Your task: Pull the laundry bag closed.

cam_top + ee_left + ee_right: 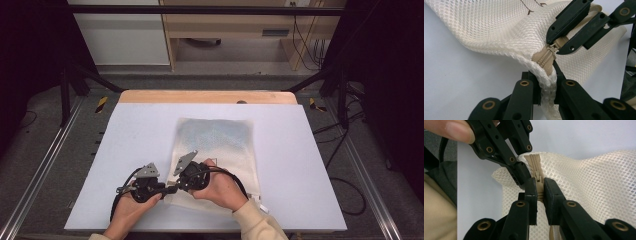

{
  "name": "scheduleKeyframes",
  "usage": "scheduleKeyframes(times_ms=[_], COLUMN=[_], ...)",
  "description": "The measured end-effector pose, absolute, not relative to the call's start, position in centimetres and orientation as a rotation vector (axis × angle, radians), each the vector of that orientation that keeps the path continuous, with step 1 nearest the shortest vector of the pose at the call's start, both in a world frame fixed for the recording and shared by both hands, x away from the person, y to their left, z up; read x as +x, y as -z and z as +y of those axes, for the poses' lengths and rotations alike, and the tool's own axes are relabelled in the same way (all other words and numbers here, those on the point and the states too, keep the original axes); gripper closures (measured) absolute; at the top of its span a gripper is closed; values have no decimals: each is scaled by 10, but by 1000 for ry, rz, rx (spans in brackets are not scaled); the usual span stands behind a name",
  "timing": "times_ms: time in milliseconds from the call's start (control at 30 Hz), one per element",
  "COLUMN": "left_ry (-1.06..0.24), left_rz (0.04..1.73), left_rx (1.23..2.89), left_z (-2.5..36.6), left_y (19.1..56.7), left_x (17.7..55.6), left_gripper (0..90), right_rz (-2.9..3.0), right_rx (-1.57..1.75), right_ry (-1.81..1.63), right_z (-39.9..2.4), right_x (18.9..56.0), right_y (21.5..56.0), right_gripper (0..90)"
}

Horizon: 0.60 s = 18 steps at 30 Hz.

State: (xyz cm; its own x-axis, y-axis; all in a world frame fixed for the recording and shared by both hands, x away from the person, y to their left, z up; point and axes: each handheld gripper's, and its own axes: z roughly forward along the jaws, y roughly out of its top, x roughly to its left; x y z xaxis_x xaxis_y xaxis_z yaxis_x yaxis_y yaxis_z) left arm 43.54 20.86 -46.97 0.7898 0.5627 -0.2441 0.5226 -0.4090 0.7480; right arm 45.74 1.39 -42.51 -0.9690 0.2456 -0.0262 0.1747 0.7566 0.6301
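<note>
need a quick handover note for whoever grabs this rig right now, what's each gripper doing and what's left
Left gripper: shut on the corner edge of the cream mesh laundry bag, right by the zipper end.
Right gripper: shut on the beige zipper slider.
The bag lies flat on the white table, near corner lifted between the two grippers, which sit close together at its near-left corner.
Done: both grips set.
Left: likely pull the slider along the zipper while the left gripper holds the bag steady. Whether it is opening or closing, I cannot tell.
</note>
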Motion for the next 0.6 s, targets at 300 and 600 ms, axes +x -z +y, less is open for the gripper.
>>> scheduleKeyframes(times_ms=[300,600], left_ry=[-70,-69], left_rz=[797,807], left_rx=[2081,2076], left_z=[210,212], left_y=[466,466], left_x=[435,436], left_gripper=[840,840], right_rz=[2848,2850], right_rx=[349,374], right_ry=[-941,-937], right_z=[9,2], right_x=[459,462], right_y=[426,430], right_gripper=[821,821])
